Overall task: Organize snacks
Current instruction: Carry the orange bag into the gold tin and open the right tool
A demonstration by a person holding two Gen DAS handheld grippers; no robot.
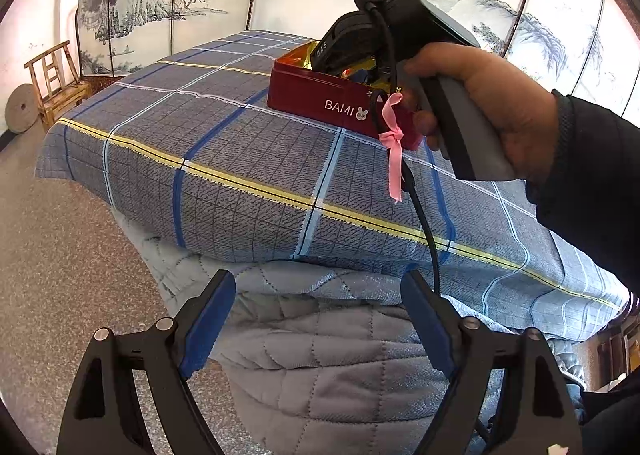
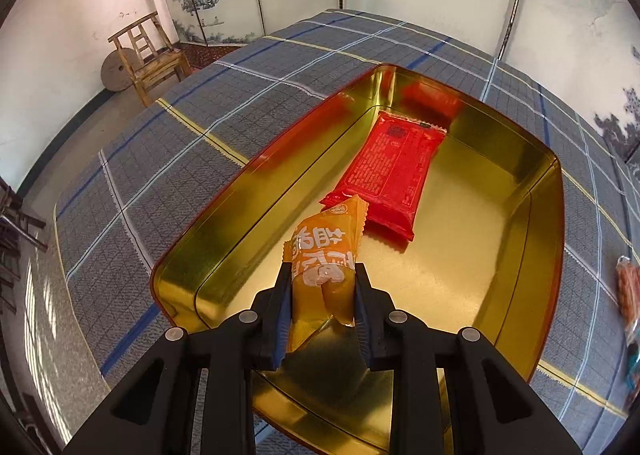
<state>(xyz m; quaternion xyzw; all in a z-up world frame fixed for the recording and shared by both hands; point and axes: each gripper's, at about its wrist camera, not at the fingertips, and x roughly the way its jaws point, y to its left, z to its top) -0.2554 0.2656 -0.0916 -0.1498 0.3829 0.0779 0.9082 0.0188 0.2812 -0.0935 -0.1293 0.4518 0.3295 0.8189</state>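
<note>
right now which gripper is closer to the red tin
Right. The right gripper is inside the red tin, above its gold floor, shut on an orange snack packet. The left gripper hangs open off the bed's near edge, well short of the tin.

Shiny gold metal inside the tin point(image 2: 516, 183), mirror-smooth, with glossy red enamel outside; crinkly glossy plastic on the orange snack packet point(image 2: 324, 255) and the red snack packet point(image 2: 390, 167); woven checked cloth bedsheet point(image 1: 240, 159), matt, over quilted grey padding point(image 1: 340, 355); satin pink ribbon point(image 1: 394, 147); matt black plastic gripper arms with ribbed blue rubbery pads point(image 1: 210, 319); rough bare wood chair point(image 2: 152, 55), upper left; speckled floor point(image 1: 60, 255)
</note>
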